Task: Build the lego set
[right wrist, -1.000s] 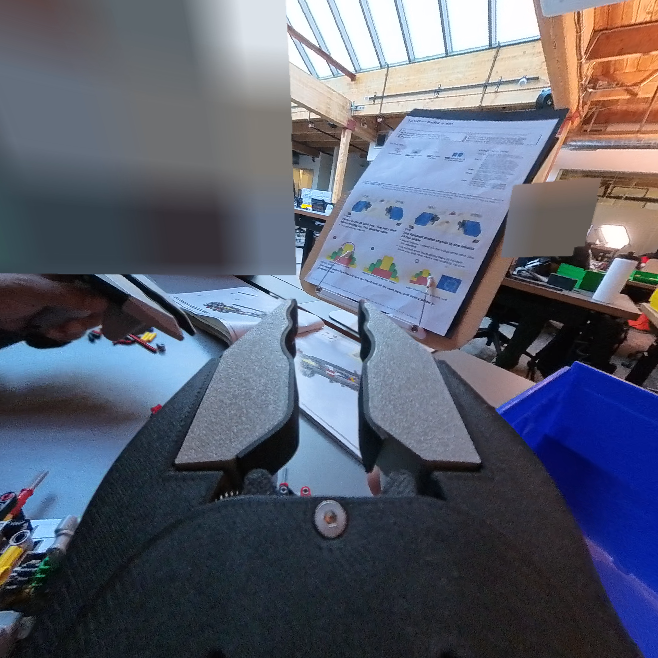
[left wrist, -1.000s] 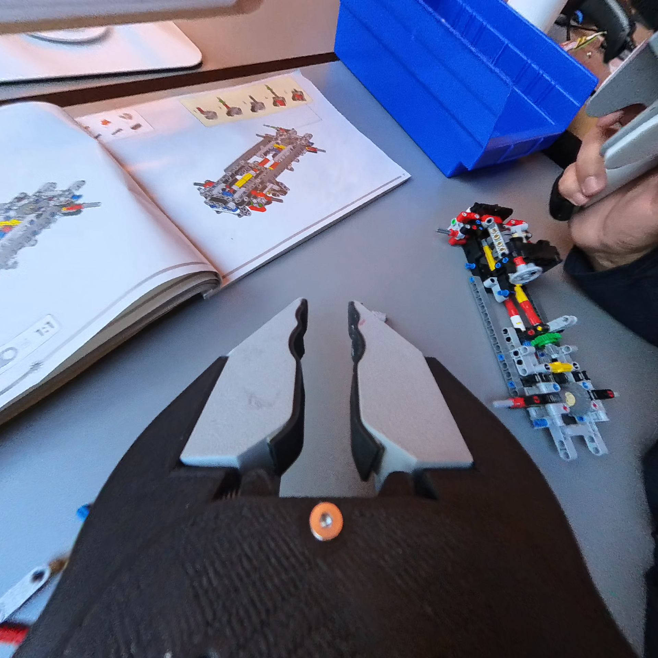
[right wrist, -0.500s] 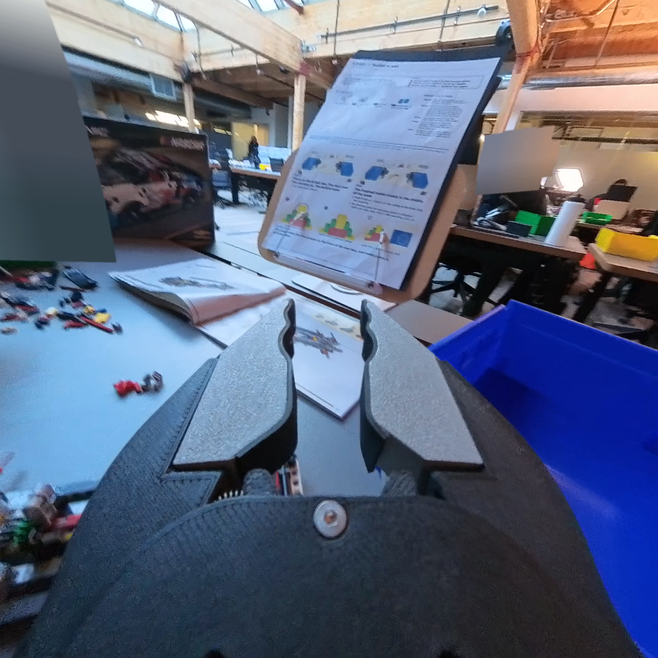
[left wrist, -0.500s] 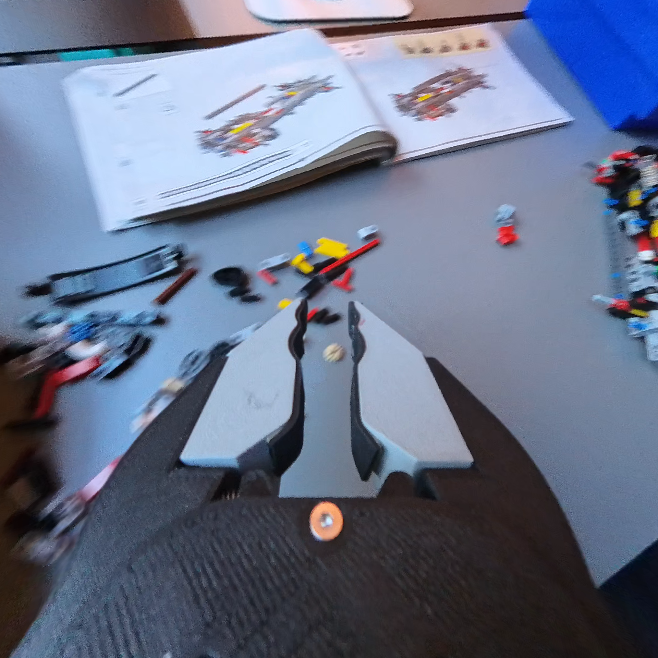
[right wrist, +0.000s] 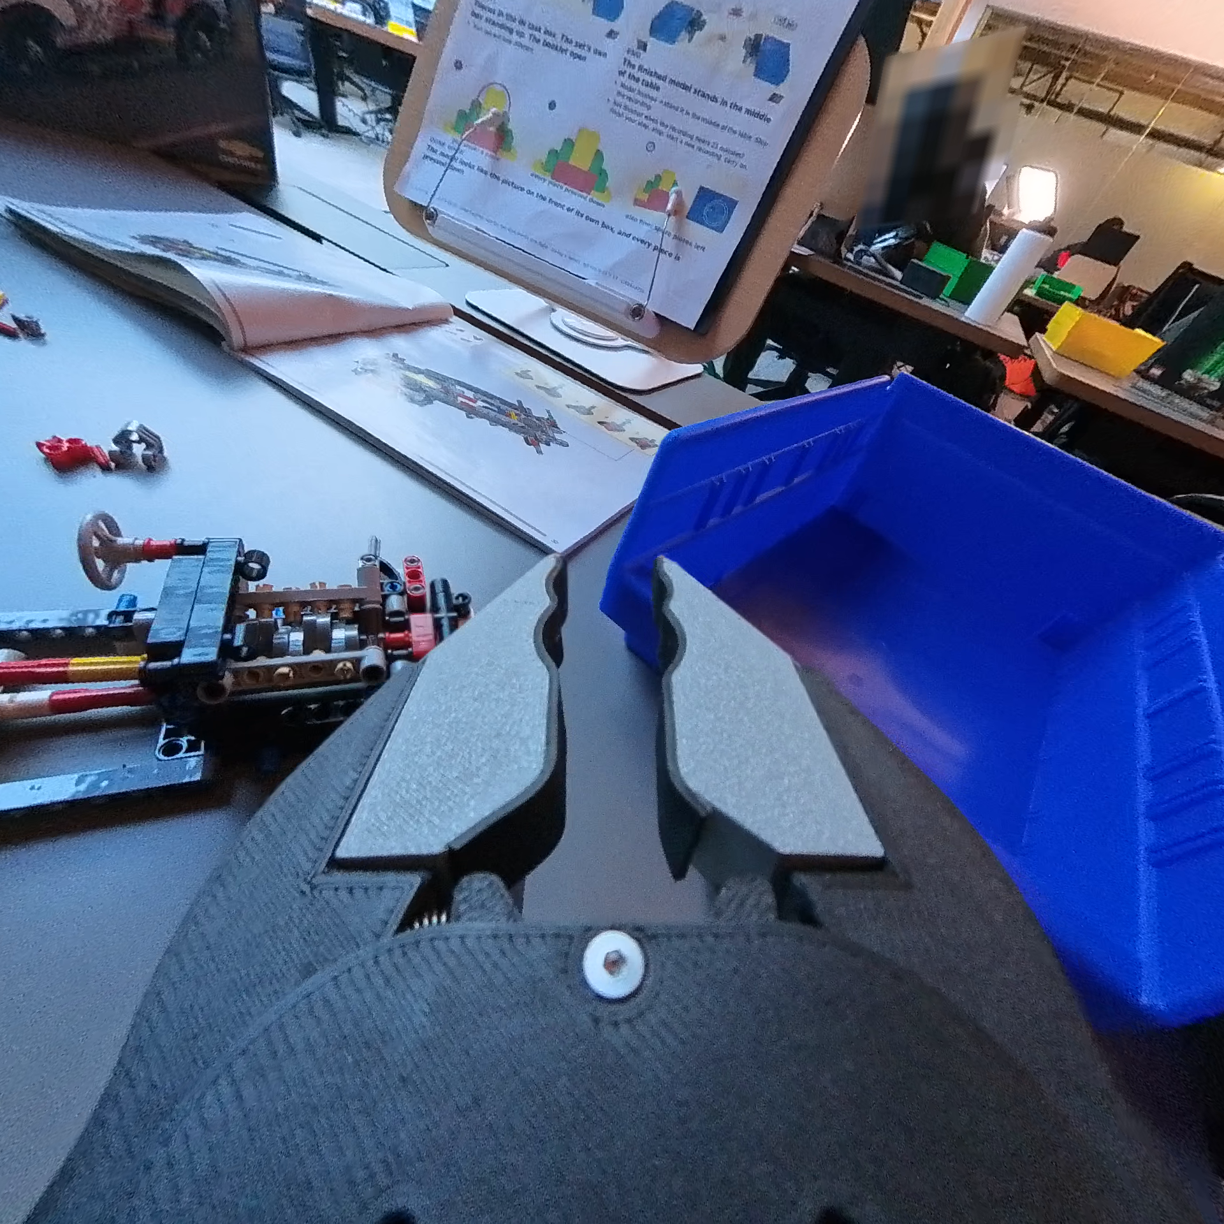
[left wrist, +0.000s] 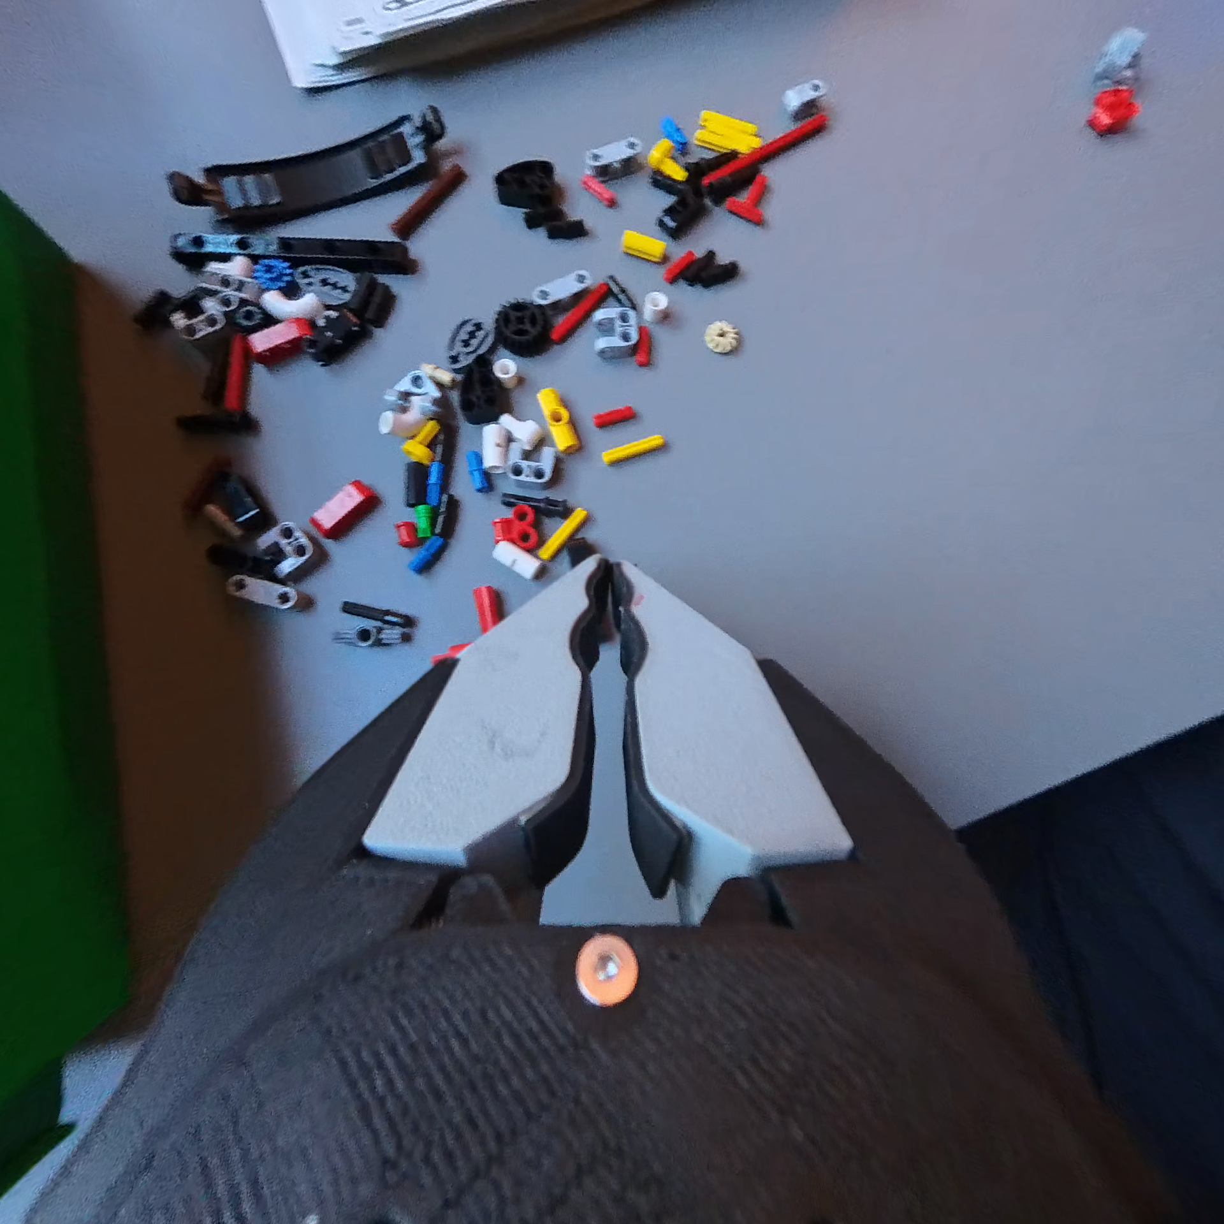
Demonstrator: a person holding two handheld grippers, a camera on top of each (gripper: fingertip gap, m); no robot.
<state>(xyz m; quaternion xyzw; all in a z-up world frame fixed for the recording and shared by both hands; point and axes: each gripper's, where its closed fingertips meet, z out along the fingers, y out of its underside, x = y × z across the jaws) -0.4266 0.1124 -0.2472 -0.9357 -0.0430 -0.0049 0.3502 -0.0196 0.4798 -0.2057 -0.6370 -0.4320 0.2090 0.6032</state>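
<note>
Grey tabletop (left wrist: pixel 927 463) carries everything: at two o'clock of the right gripper (right wrist: pixel 609 583) a big blue plastic bin (right wrist: pixel 993 629); at nine o'clock a long, partly built brick chassis (right wrist: pixel 265 629). Its jaws stand apart, nothing between. Left gripper (left wrist: pixel 608 575), gone from parted to tips together, hovers beside scattered small bricks (left wrist: pixel 516 424), a white tube piece (left wrist: pixel 518 560) nearest at ten o'clock

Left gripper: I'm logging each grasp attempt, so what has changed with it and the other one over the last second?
The left gripper swung left from the chassis to the loose parts, and its fingers came together; nothing shows between them. The right gripper tilted down from the instruction stand toward the table, beside the blue bin; its jaws stay apart. The booklet and the parts lie unmoved.
</note>
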